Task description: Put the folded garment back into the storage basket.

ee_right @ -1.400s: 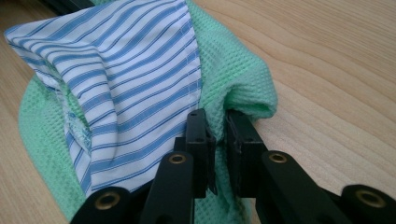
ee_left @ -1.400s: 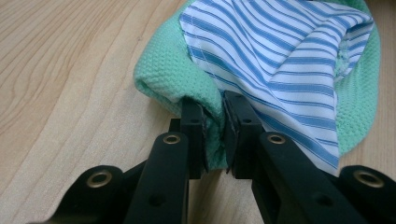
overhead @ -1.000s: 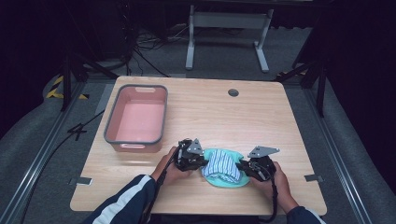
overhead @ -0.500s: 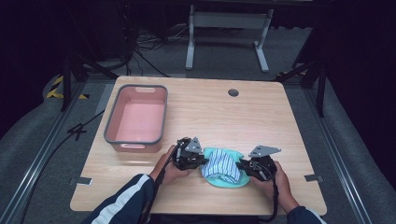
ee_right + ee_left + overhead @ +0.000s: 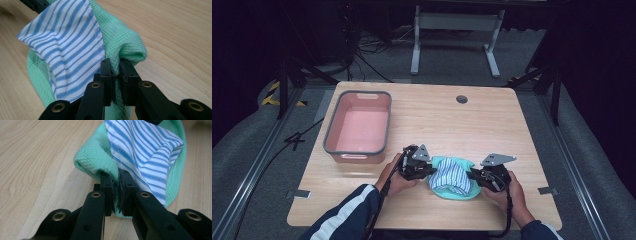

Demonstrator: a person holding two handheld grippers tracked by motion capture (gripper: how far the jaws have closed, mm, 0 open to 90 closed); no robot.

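A mint-green waffle cloth (image 5: 462,191) lies near the table's front edge with a blue-and-white striped cloth (image 5: 451,176) on top of it. My left gripper (image 5: 428,171) is at the pile's left side, shut on a fold of the green cloth (image 5: 97,162) where the striped cloth (image 5: 145,147) meets it. My right gripper (image 5: 473,176) is at the pile's right side, shut on the green cloth's (image 5: 125,42) edge beside the striped cloth (image 5: 67,37). Both grippers (image 5: 116,176) (image 5: 115,65) hold the cloths raised into a bunch just above the wood.
A pink tub with a grey rim (image 5: 358,148) stands empty at the table's left. A round cable hole (image 5: 461,99) sits near the far edge. A metal stand (image 5: 454,22) and cables lie on the floor beyond the table.
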